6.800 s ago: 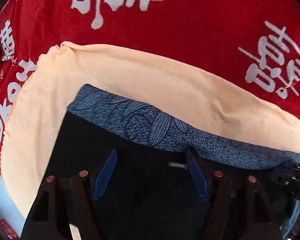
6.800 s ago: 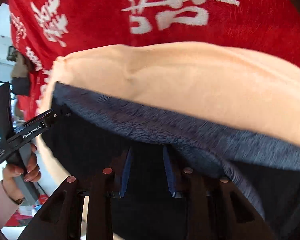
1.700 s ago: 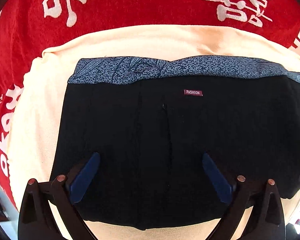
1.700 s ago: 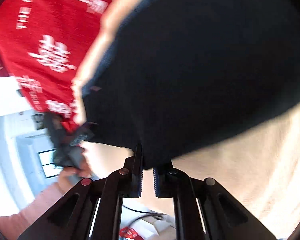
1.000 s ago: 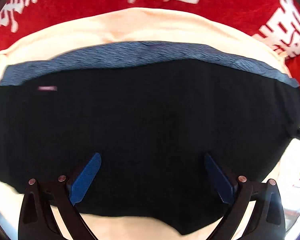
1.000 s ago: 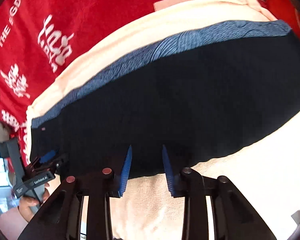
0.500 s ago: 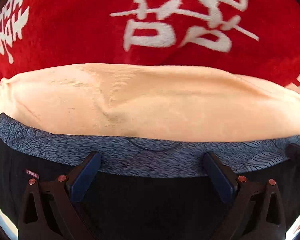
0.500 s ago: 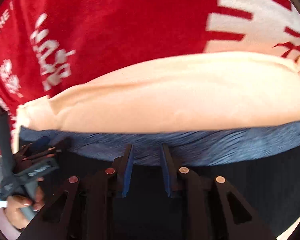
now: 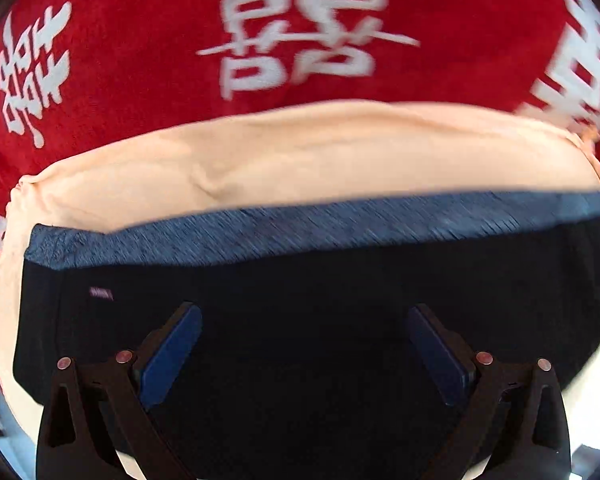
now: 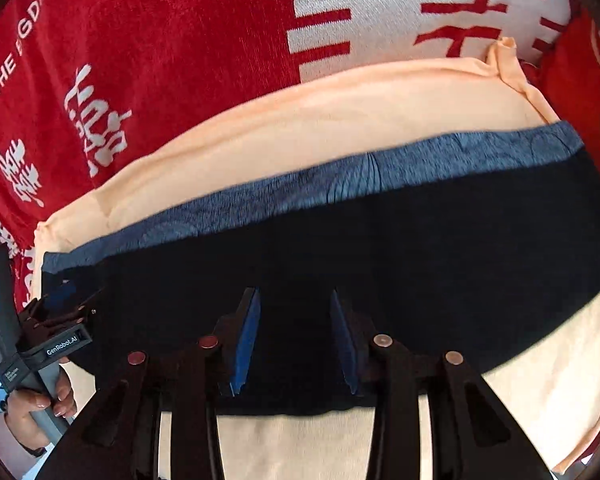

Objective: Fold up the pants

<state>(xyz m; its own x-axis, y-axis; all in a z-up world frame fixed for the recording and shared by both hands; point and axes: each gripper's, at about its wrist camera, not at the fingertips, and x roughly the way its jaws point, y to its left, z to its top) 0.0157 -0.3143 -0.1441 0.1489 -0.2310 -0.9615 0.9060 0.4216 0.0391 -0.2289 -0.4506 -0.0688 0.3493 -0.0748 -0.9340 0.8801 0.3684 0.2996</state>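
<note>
The folded black pants [image 9: 300,276] lie flat on a peach cloth [image 9: 300,152], their blue-grey patterned waistband [image 9: 300,232] along the far edge and a small label [image 9: 101,293] at the left. My left gripper [image 9: 302,312] hovers over the black fabric, open wide and holding nothing. In the right wrist view the pants [image 10: 420,248] stretch across the frame with the waistband [image 10: 340,176] beyond them. My right gripper [image 10: 293,296] hangs over the pants' near part; its jaws are opening, with no cloth pinched between them. The left gripper [image 10: 56,320] shows at the pants' left end.
A red blanket [image 9: 120,60] with white characters lies under the peach cloth [image 10: 300,120] and fills the far side, also seen as red blanket [image 10: 160,40] in the right view. A hand [image 10: 40,400] grips the left gripper's handle at the lower left.
Both views have pulled back from the waistband, so more of the black pants lies under the fingers now. The right gripper's jaws stand wider apart than half a second ago.
</note>
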